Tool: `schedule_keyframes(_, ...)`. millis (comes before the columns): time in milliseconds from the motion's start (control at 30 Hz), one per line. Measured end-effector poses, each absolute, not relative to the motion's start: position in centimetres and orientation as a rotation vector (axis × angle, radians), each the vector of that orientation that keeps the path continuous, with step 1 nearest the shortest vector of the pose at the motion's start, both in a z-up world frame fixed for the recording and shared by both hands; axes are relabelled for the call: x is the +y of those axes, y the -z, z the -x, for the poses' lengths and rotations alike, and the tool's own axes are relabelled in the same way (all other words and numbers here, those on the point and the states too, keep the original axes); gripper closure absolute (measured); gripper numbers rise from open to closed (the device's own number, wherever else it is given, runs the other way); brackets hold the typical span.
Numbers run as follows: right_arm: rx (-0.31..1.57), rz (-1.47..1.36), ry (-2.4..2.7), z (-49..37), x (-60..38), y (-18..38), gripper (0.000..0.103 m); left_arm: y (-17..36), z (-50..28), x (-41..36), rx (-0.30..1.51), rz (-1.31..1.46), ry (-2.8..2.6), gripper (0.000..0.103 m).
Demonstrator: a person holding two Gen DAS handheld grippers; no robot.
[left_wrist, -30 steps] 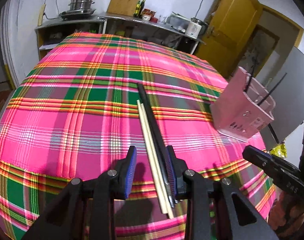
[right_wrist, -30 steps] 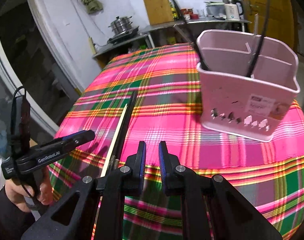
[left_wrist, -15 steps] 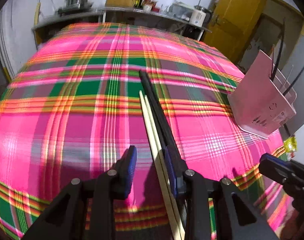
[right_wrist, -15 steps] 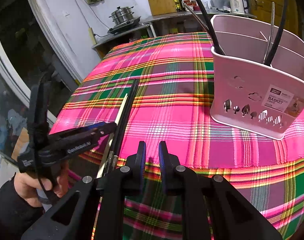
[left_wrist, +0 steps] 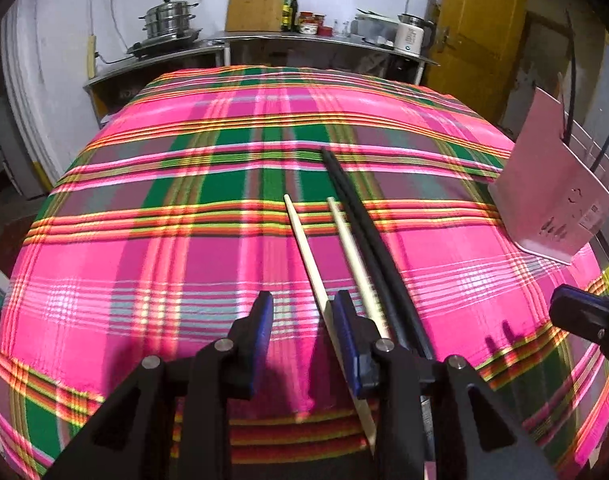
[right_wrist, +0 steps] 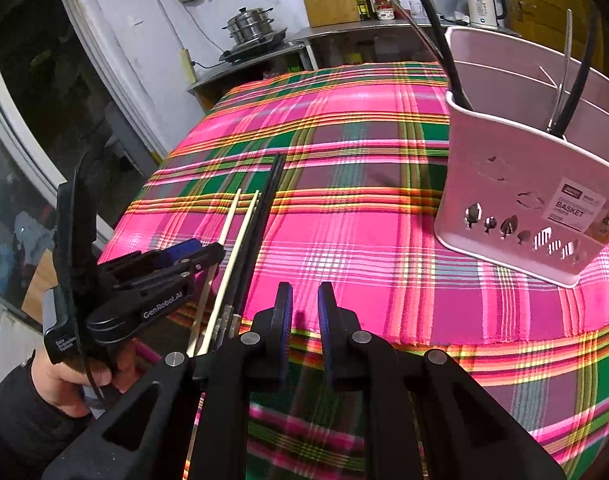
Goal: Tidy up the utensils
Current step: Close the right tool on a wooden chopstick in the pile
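Fingers of the left gripper (left_wrist: 302,320) point steeply down at the plaid-covered counter (left_wrist: 184,248) in the lower centre of the left wrist view. They have just been spreading a little; one pale wooden chopstick (left_wrist: 312,268) lies between them against the right pad, unpinched. A second pale chopstick (left_wrist: 354,256) and a pair of black chopsticks (left_wrist: 368,228) lie just outside, to the right. In the right wrist view a hand (right_wrist: 64,380) at lower left holds that gripper. The right gripper (right_wrist: 305,312) tilts down over the counter's near edge, fingers narrowly apart around nothing. A pink utensil basket (right_wrist: 516,200) stands at the upper right.
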State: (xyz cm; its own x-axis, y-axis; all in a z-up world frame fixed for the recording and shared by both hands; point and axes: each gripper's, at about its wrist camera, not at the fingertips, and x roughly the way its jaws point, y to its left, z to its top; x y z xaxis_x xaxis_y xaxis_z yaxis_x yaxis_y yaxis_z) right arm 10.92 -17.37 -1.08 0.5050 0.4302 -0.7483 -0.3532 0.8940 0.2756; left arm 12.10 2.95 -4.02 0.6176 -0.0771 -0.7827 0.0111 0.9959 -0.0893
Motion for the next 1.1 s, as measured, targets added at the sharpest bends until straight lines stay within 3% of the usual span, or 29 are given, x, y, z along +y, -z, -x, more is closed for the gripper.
schedule_keyframes(433, 0.897, -0.073, -0.605, -14.1, -11.8, 0.3, 0.090, 3.9, -12.2, 5.5, 0.920, 0.121, 0.039, 0.069)
schedule_keyframes(1100, 1.029, -0.032, -0.573, -22.0, -5.9, 5.2, 0.095, 3.7, -17.4, 8.5, 0.922, 0.235, 0.117, 0.069)
